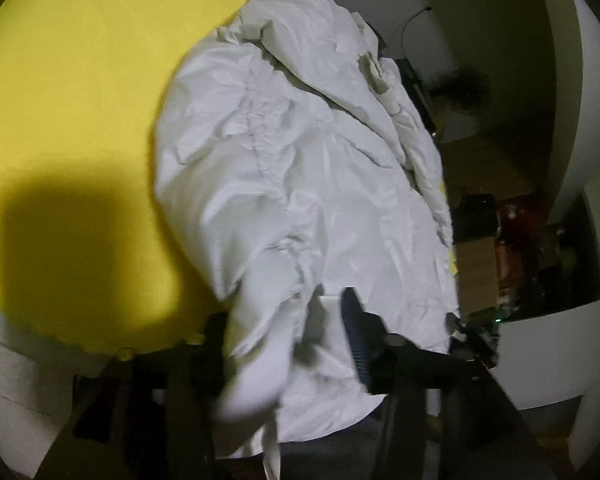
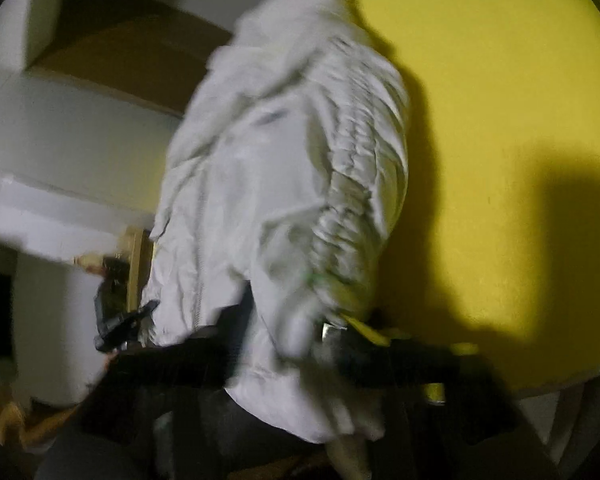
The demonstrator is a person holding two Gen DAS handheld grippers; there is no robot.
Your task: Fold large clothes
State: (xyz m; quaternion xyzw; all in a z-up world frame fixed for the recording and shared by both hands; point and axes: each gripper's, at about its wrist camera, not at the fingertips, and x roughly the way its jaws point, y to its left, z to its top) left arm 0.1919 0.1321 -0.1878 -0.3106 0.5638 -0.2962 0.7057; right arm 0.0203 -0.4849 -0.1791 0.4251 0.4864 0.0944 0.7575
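Lying between both parted tongs (image 1: 288,332) (image 2: 288,332), crumpled white jacket (image 1: 300,160) (image 2: 284,168).

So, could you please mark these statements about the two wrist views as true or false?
1. The garment is white. True: a crumpled white jacket lies there.
2. The jacket lies on a blue surface. False: the surface under it is yellow.
3. Part of the jacket hangs over the near edge of the surface. True.
4. White fabric lies between the fingers of the left gripper. True.
5. The right gripper is far from the jacket, over bare yellow. False: its fingers sit at the jacket's near end, with fabric between them.
6. The jacket is neatly folded flat. False: it is bunched and wrinkled.
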